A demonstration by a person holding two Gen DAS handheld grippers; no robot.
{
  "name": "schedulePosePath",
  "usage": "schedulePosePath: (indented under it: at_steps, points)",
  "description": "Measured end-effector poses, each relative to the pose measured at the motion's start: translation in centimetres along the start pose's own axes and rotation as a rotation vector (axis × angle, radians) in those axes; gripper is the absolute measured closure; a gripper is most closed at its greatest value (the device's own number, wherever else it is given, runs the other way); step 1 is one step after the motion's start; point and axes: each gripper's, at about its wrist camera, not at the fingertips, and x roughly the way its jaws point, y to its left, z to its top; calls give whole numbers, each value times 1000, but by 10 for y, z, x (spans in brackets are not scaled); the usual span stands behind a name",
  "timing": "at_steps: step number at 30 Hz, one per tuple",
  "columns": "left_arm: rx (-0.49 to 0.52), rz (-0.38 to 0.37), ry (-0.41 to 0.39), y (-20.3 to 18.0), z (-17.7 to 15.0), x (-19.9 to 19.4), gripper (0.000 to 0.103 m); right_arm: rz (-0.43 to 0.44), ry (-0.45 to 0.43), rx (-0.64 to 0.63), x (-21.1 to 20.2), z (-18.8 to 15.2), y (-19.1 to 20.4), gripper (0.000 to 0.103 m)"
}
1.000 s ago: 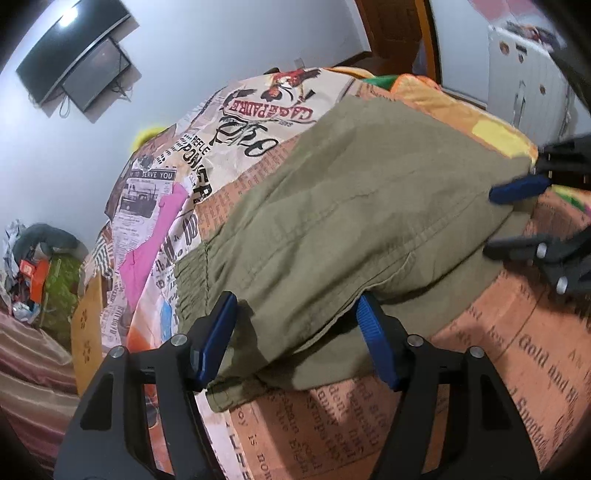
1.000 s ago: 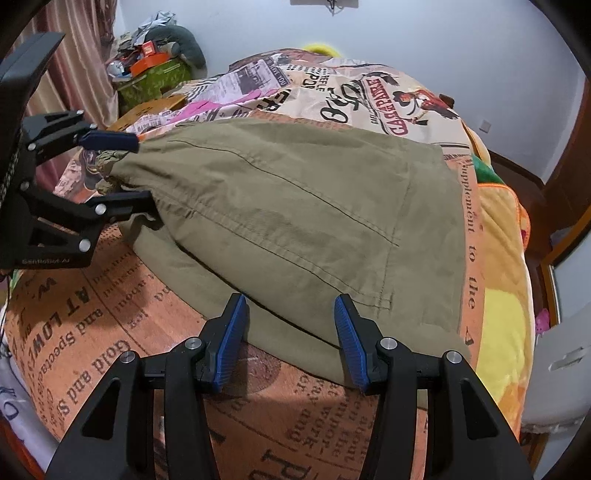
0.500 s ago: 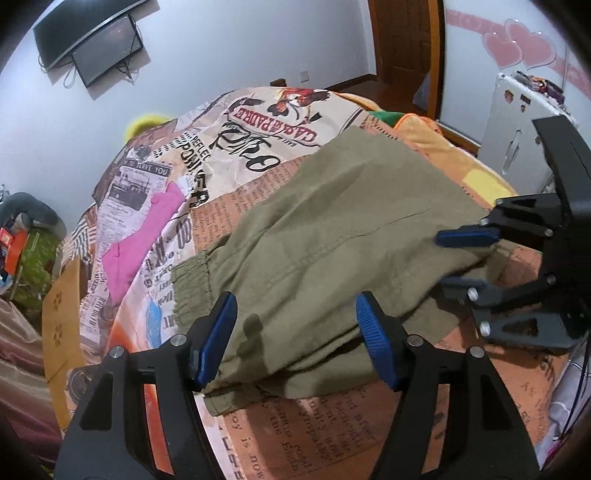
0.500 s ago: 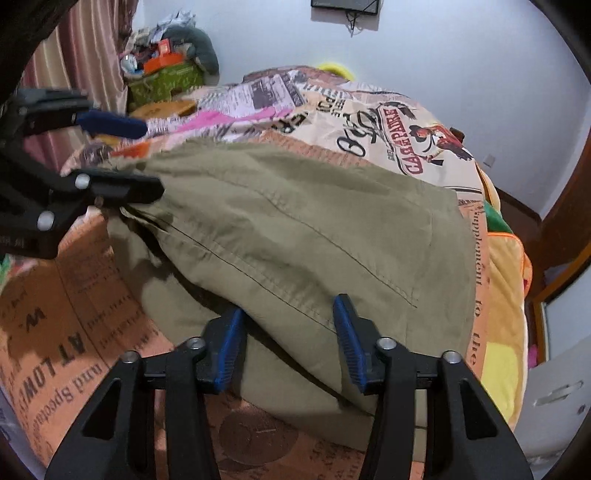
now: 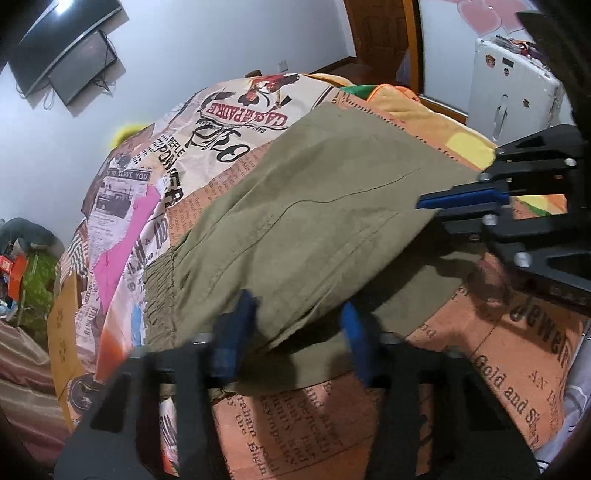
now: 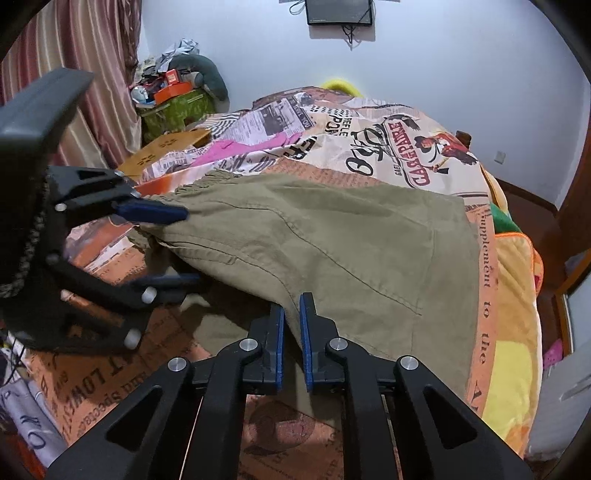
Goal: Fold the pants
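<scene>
The olive pants (image 6: 332, 236) lie across a bed covered by a newspaper-print quilt (image 6: 388, 144), their upper layer lifted off the lower layer along the near edge.

The right claw (image 6: 291, 332) has its blue pads nearly together, pinching the raised fabric edge between them; the cloth runs down into the narrow gap, and how far it reaches inside is hidden by the fingers. In the left wrist view the same claw (image 5: 443, 214) comes in from the right, its upper pad lying on top of the cloth while the lower finger is mostly lost in shadow under the fold.

The left claw (image 5: 295, 332) is blurred in its own view. Its pads stand wide apart, with the lifted hem draped between them and over the left pad. From the right wrist view, the left claw (image 6: 173, 247) shows one pad above the elastic waistband corner and one below, apart, with fabric between them.

The far hem of the pants is out of sight beyond the bed's curve. A wall-mounted screen (image 6: 338, 11) is cut off at the frame's top.
</scene>
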Motion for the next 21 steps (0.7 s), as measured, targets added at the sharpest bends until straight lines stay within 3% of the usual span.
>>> schedulePosePath:
  at_steps: [2, 4, 15, 21]
  points:
    - [1, -2, -8, 1, -2, -2, 76, 5, 2, -13, -2, -1, 2, 97]
    - [1, -19, -14, 2, -6, -6, 77, 12, 7, -23, -3, -3, 5, 97]
    - [-52, -99, 37, 0, -22, 9, 77, 16, 61, -33, 5, -20, 12, 96]
    - [-91, -111, 37, 4, -29, 1, 74, 29, 94, -3, 1, -28, 8, 86]
